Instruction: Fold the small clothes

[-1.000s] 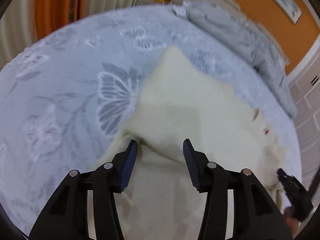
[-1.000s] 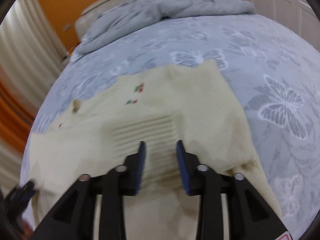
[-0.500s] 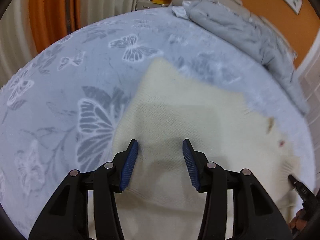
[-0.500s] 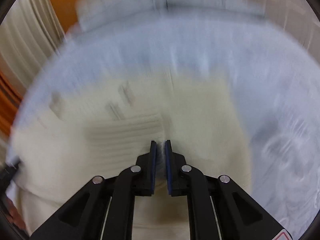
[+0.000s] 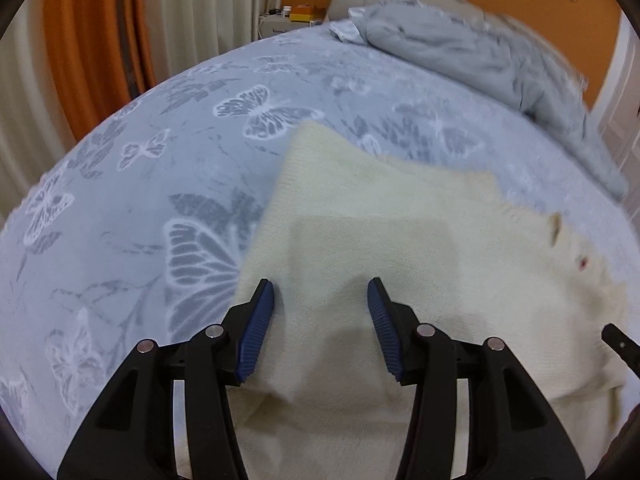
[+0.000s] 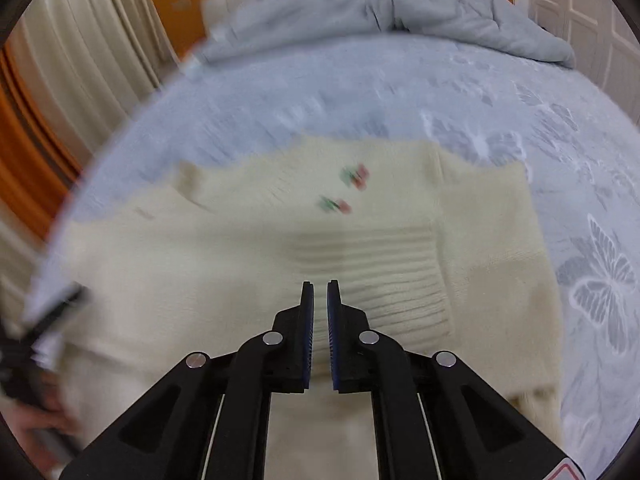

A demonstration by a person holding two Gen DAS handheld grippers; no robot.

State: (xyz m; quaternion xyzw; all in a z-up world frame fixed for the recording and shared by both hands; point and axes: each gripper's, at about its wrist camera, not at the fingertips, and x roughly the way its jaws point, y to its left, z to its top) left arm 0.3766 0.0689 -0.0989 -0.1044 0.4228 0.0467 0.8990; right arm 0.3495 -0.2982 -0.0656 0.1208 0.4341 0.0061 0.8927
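Note:
A cream knit sweater [image 5: 400, 248] lies spread on the bed, with small red and green embroidery [image 6: 348, 192] and a ribbed cuff [image 6: 384, 276] folded onto its body. My left gripper [image 5: 322, 320] is open and empty, held just above the sweater's left side. My right gripper [image 6: 320, 312] is shut with only a thin gap between the pads, beside the ribbed cuff; I see no cloth held between them. Its tip shows at the right edge of the left wrist view [image 5: 620, 346].
The bed has a pale blue cover with butterfly print [image 5: 160, 200]. A rumpled grey duvet [image 6: 400, 8] lies at the headboard end. Orange and cream curtains [image 5: 100, 40] hang at the left. White cupboard doors [image 6: 580, 8] stand at the right.
My right gripper has closed from open to nearly touching pads and the view has pulled back a little. My left gripper stays open and has drawn back, showing more bed.

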